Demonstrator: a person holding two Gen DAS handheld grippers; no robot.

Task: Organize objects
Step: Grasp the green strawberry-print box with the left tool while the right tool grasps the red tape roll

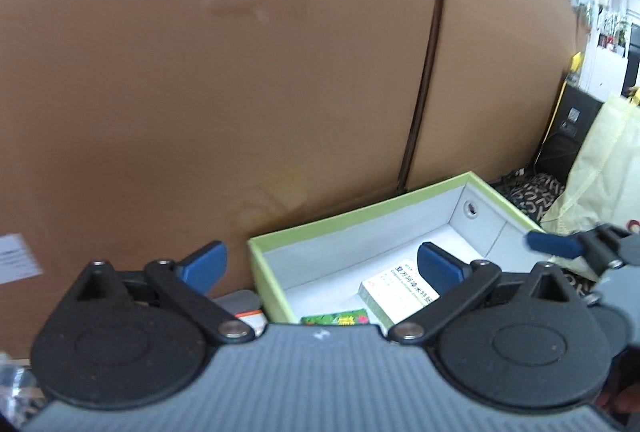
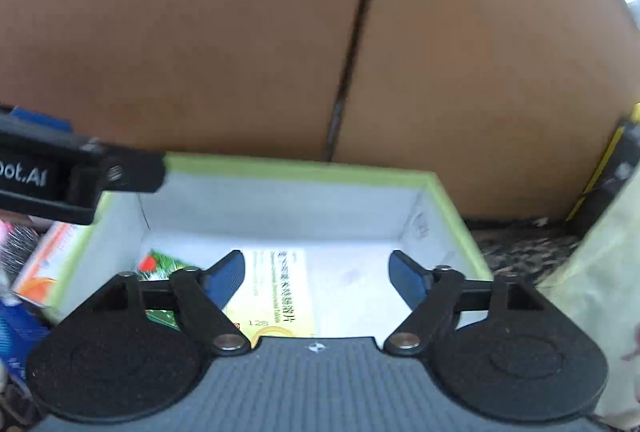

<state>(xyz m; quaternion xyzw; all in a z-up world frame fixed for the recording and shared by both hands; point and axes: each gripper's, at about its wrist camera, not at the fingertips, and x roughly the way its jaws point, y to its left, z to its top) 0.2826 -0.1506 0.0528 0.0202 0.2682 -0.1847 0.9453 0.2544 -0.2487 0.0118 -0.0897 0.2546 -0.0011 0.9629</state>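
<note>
Hovering over a green-rimmed box (image 2: 452,203), both tools stand spread with nothing between their blue pads. The left tool (image 1: 322,266) has one pad outside the box's left wall and the other over its white floor; the right tool (image 2: 316,274) sits wholly above the inside. In the box lie a white and yellow medicine carton (image 2: 276,292), flat on the floor, and a small green packet (image 2: 160,266) just left of it, near the left wall. Outside that wall an orange and white carton (image 2: 48,264) leans close against the box. Tall brown cardboard panels (image 1: 224,71) rise directly behind the box. To the right stands a pale yellow bag (image 1: 600,167) on a dark patterned surface (image 2: 516,248).
</note>
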